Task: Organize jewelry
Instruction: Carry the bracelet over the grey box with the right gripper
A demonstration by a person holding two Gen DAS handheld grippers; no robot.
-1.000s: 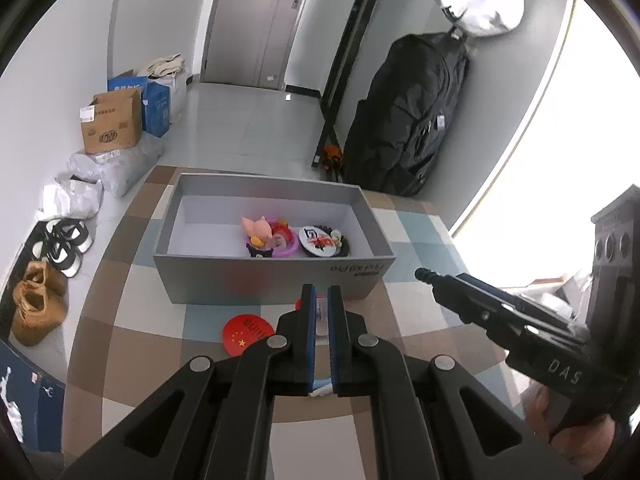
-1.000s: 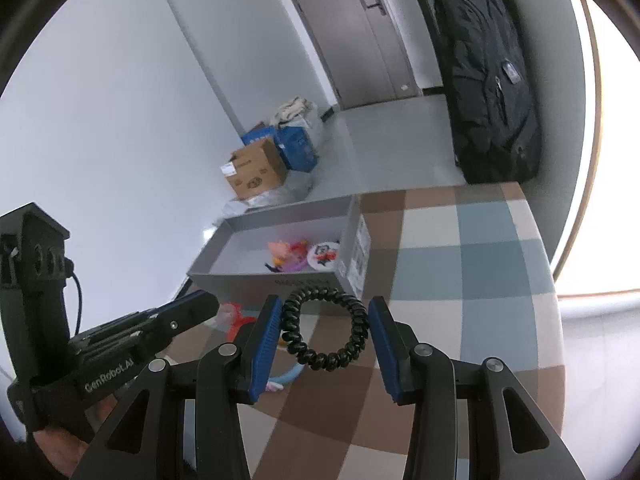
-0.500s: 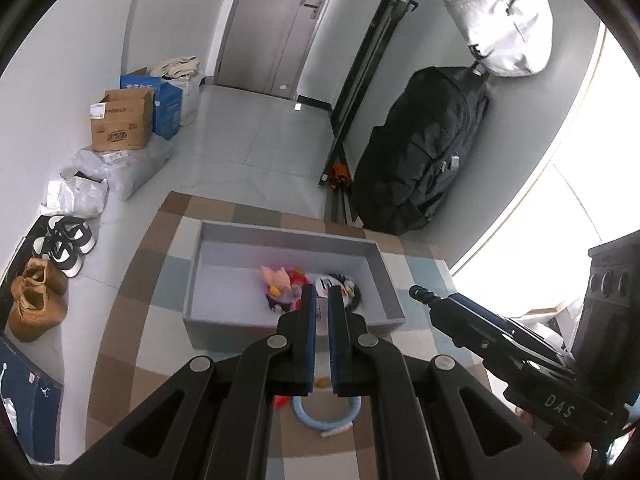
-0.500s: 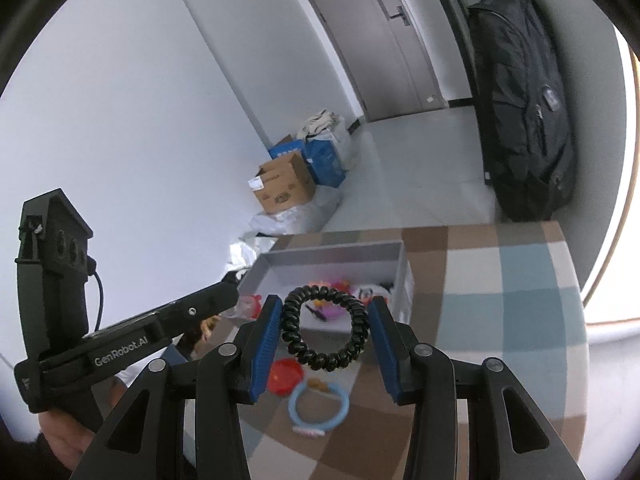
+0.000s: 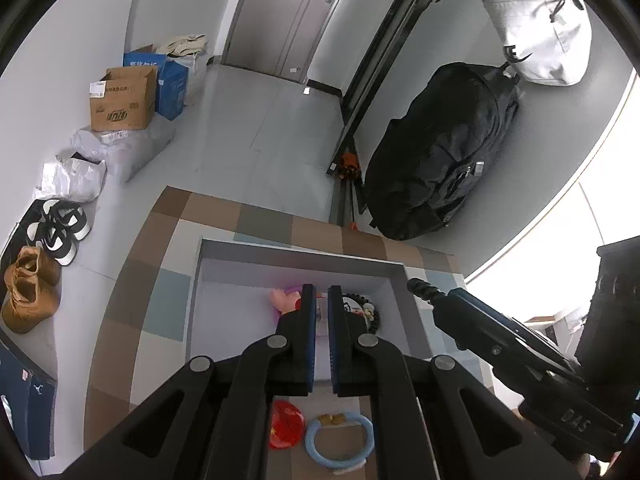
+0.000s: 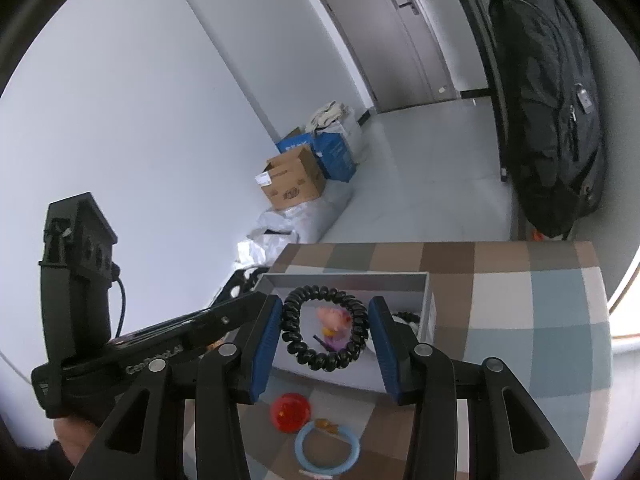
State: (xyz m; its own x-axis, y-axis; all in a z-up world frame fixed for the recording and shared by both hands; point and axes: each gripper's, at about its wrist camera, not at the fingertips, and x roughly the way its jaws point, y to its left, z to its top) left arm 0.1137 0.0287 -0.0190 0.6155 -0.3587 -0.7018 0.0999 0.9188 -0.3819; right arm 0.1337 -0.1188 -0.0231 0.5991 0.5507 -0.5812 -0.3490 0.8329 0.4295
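My right gripper (image 6: 324, 328) is shut on a black spiral hair tie (image 6: 294, 340), held upright above the grey box (image 6: 344, 278). Through the ring I see a pink pig toy (image 6: 334, 316) inside the box. My left gripper (image 5: 322, 320) is shut with nothing in it, its tips over the box's (image 5: 300, 250) inside, where the pig toy (image 5: 284, 300) and a dark beaded bracelet (image 5: 366, 308) lie. A red round badge (image 5: 286, 424) and a light blue ring (image 5: 340, 440) lie on the table in front of the box.
The table carries a chequered brown, blue and white cloth (image 6: 520, 320); its far edge is just behind the box. On the floor beyond lie cardboard boxes (image 5: 120, 100), shoes (image 5: 56, 228) and a black backpack (image 5: 440, 168). A hand (image 6: 76, 444) holds the left gripper.
Both grippers have moved forward from the near side of the box to above its inside. The badge and blue ring now show beneath the fingers. The right gripper still holds the hair tie.
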